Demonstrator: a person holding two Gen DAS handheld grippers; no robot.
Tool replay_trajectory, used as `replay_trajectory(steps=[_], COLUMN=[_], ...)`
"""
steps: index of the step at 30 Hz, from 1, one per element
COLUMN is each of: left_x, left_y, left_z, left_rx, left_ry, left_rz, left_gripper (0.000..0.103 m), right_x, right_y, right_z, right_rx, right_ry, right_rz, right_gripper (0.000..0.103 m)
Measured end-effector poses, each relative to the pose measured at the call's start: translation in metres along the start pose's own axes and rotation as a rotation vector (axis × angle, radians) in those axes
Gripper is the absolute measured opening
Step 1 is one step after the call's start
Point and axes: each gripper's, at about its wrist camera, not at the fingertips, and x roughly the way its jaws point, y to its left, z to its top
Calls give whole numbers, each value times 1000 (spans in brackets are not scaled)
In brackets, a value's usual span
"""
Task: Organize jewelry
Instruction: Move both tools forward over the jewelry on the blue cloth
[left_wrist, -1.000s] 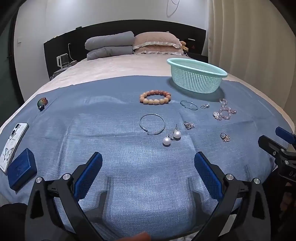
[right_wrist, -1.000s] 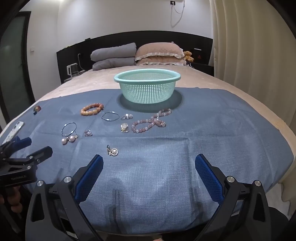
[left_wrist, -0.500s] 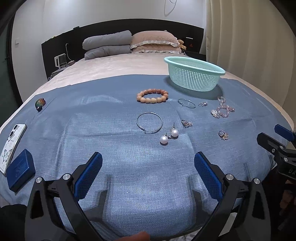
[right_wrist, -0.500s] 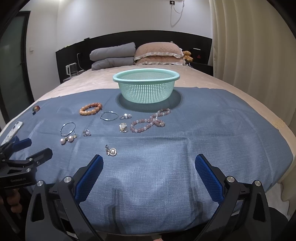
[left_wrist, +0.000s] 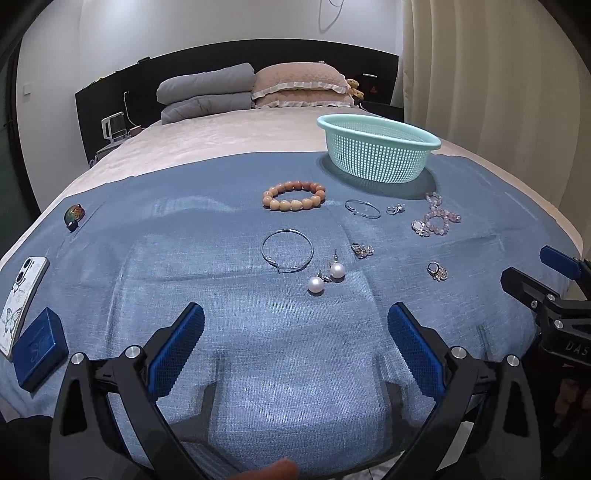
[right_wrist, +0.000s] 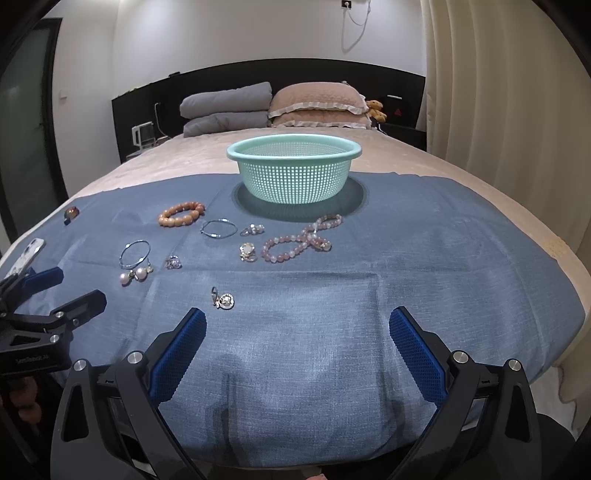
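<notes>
Jewelry lies spread on a blue cloth over a bed. An orange bead bracelet, a silver bangle, two pearl earrings, a thin silver bracelet and a pink bead strand sit in front of a mint mesh basket. A small pendant rests just ahead of my right gripper. My left gripper is open above the cloth's near edge, short of the pearls. Both hold nothing.
A phone and a blue box lie at the cloth's left edge, a small dark ornament farther back. Pillows lean on the headboard. A curtain hangs along the right side.
In the left wrist view the jewelry has slid slightly left and up in the picture. The right wrist view has barely shifted. Both grippers stay open.
</notes>
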Motion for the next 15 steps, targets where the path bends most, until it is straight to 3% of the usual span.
replay_trajectory(steps=[15], left_x=[3], left_y=[-6], left_z=[3], left_rx=[19], left_ry=[26], left_rz=[-18], left_gripper=[97], right_x=[0], right_y=[7], right_z=[5], right_rx=[-38], right_ry=[-3], right_rz=[0], right_gripper=[95])
